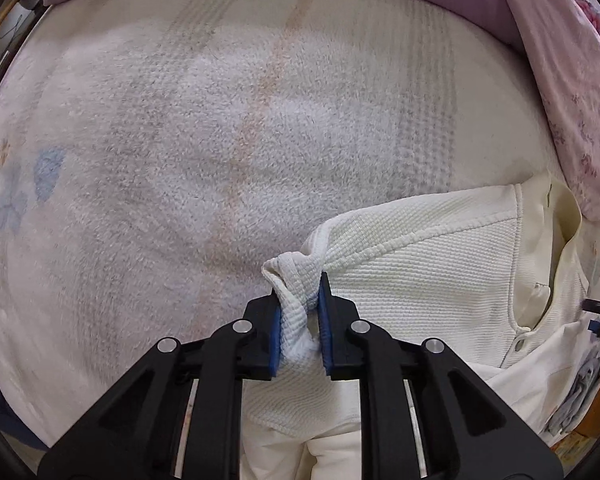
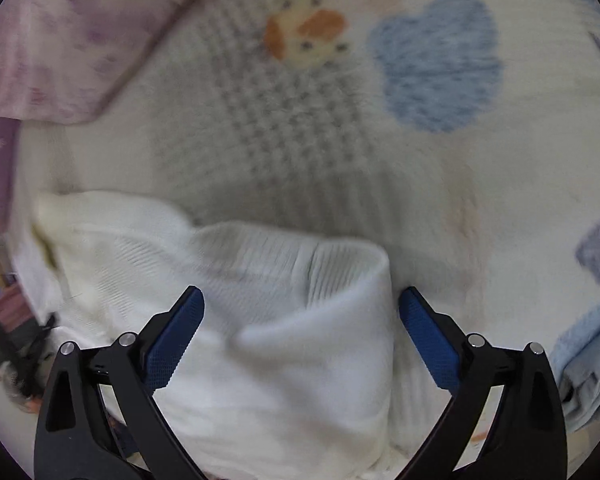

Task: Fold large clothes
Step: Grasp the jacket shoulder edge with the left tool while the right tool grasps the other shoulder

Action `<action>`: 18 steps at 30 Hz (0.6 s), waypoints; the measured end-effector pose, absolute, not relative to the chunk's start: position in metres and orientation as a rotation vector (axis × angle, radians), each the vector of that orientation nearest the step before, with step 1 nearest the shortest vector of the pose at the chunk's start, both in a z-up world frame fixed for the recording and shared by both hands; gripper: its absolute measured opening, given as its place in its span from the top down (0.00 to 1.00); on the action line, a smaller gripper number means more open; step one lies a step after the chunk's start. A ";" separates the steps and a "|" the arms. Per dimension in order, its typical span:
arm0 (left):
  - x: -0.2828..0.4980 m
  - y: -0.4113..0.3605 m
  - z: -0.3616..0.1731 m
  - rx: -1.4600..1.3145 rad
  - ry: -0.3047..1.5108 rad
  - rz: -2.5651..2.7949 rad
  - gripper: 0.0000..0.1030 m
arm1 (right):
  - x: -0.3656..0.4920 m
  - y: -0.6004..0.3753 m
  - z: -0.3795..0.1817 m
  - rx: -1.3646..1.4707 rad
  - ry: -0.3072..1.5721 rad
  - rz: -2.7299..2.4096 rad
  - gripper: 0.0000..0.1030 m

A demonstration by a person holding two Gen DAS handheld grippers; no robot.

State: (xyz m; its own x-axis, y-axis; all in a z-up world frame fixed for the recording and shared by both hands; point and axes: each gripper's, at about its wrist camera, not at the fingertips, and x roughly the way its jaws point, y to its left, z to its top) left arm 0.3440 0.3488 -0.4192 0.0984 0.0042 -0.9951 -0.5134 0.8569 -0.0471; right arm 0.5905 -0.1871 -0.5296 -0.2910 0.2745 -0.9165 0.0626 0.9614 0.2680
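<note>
Right wrist view motion-blurred; cream garment lower part cut off by edge.

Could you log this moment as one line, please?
left gripper: shut on cream shirt | right gripper: open, astride fold

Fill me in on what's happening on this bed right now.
A person with a handheld gripper in each hand is folding a cream waffle-knit shirt on a fleece blanket with cloud and animal prints. The left gripper is shut on a bunched edge of the shirt. The right gripper is open, its fingers straddling a raised fold of the fabric. A pink floral quilt lies alongside.
</note>
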 end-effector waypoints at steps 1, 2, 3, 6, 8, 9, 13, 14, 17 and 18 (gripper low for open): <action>0.343 0.349 -0.417 -0.430 1.429 0.404 0.85 | 0.592 -0.185 -0.531 0.236 1.838 0.192 0.09; 0.343 0.350 -0.416 -0.423 1.428 0.411 0.85 | 0.591 -0.182 -0.526 0.210 1.797 0.170 0.18; 0.343 0.351 -0.416 -0.418 1.430 0.424 0.85 | 0.589 -0.179 -0.523 0.175 1.776 0.159 0.26; 0.343 0.339 -0.412 -0.432 1.419 0.465 0.85 | 0.582 -0.170 -0.500 0.186 1.717 0.200 0.83; 0.339 0.333 -0.404 -0.430 1.402 0.498 0.85 | 0.579 -0.168 -0.486 0.123 1.693 0.155 0.90; 0.334 0.331 -0.395 -0.435 1.383 0.512 0.85 | 0.578 -0.169 -0.481 0.125 1.682 0.157 0.90; 0.320 0.318 -0.367 -0.451 1.324 0.538 0.85 | 0.567 -0.170 -0.445 0.153 1.610 0.167 0.91; 0.317 0.314 -0.358 -0.441 1.316 0.541 0.85 | 0.562 -0.170 -0.435 0.142 1.593 0.164 0.91; 0.307 0.310 -0.337 -0.436 1.298 0.560 0.86 | 0.553 -0.168 -0.414 0.136 1.555 0.151 0.91; 0.300 0.308 -0.331 -0.449 1.287 0.563 0.86 | 0.549 -0.169 -0.405 0.134 1.537 0.144 0.91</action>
State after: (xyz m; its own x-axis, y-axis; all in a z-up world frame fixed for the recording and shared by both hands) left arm 0.3001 0.3081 -0.3310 0.1796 0.1400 -0.9737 -0.6205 0.7842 -0.0017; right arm 0.5490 -0.1693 -0.4047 0.0286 0.1772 -0.9838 -0.0088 0.9842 0.1770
